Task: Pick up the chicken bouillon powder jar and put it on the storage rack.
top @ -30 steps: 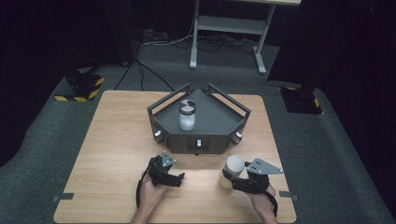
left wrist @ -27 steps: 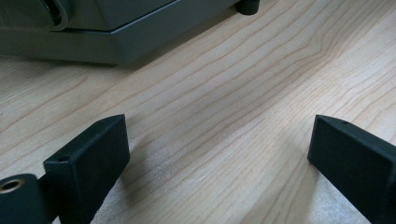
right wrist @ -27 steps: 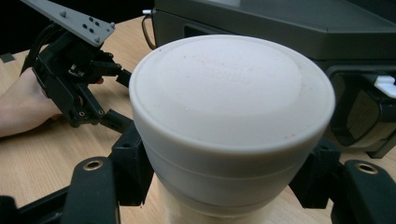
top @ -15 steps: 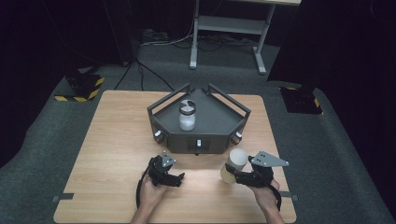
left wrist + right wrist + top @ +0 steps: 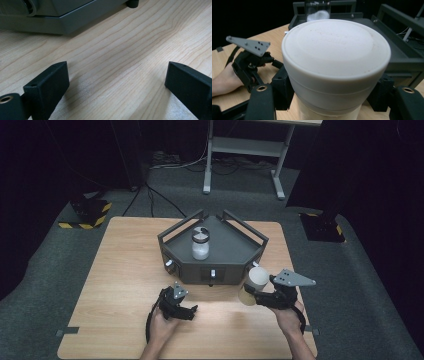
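The right gripper [image 5: 256, 296] is clamped on the white-lidded cream cylindrical jar [image 5: 252, 285], lifted clear of the wooden table [image 5: 115, 270] just before the dark grey angular tray [image 5: 235, 251], apparently its destination; the left gripper [image 5: 186, 307] rests wide apart, empty.

The high view looks forward and down from above the person's side, taking in the whole table [image 5: 120, 270] with the tray [image 5: 235, 251] at its middle. The left gripper view sits low and close over the wood, facing the tray's [image 5: 75, 17] near wall. The right gripper view is pressed close behind a white jar [image 5: 336, 65], facing far over it onto the tray [image 5: 404, 57], with the left gripper [image 5: 253, 66] at its left. All three views share the tray and tabletop.
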A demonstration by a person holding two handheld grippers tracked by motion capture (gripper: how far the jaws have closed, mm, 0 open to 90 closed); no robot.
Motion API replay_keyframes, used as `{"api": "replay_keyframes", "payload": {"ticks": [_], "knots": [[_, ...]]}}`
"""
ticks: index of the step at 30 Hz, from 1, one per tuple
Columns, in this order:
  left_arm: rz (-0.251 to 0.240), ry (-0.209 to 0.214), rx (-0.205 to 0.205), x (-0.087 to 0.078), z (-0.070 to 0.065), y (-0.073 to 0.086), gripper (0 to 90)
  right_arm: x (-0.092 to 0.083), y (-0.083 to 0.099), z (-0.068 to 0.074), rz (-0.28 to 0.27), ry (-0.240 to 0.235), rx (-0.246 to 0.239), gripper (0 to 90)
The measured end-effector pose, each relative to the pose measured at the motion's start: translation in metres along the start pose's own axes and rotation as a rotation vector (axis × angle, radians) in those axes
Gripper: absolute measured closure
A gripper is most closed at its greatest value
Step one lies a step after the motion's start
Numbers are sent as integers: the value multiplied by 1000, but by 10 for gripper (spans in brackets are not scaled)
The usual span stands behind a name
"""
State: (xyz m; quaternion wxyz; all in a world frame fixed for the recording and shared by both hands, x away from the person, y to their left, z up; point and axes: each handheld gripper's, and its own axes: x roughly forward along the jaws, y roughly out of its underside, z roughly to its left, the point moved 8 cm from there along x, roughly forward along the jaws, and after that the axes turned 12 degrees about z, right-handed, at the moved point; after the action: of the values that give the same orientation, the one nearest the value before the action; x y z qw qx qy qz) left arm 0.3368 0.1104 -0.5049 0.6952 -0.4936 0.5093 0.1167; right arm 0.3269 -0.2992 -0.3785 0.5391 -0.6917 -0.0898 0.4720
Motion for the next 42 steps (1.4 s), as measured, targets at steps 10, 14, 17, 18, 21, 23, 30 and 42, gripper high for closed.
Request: {"api": "replay_keyframes", "payload": {"ticks": [10,14,17,18,21,23,30,42], "knots": [[0,1,0,0,0,0,54,-4,-29,-7,-28,-10,-22,350],[0,1,-1,0,0,0,54,-3,-40,-7,-34,-13,-39,350],[0,1,-1,0,0,0,54,-1,-46,-10,-41,-27,-32,350],[0,1,0,0,0,0,54,0,-48,-11,-43,-31,-29,350],[0,1,0,0,0,0,54,1,-55,-13,-43,-30,-26,350],[0,1,0,0,0,0,54,2,-60,-14,-41,-28,-29,349],[0,1,0,0,0,0,54,5,-75,-17,-49,-34,-35,350],[0,1,-1,0,0,0,54,12,-91,-22,-44,-34,-30,350]]}}
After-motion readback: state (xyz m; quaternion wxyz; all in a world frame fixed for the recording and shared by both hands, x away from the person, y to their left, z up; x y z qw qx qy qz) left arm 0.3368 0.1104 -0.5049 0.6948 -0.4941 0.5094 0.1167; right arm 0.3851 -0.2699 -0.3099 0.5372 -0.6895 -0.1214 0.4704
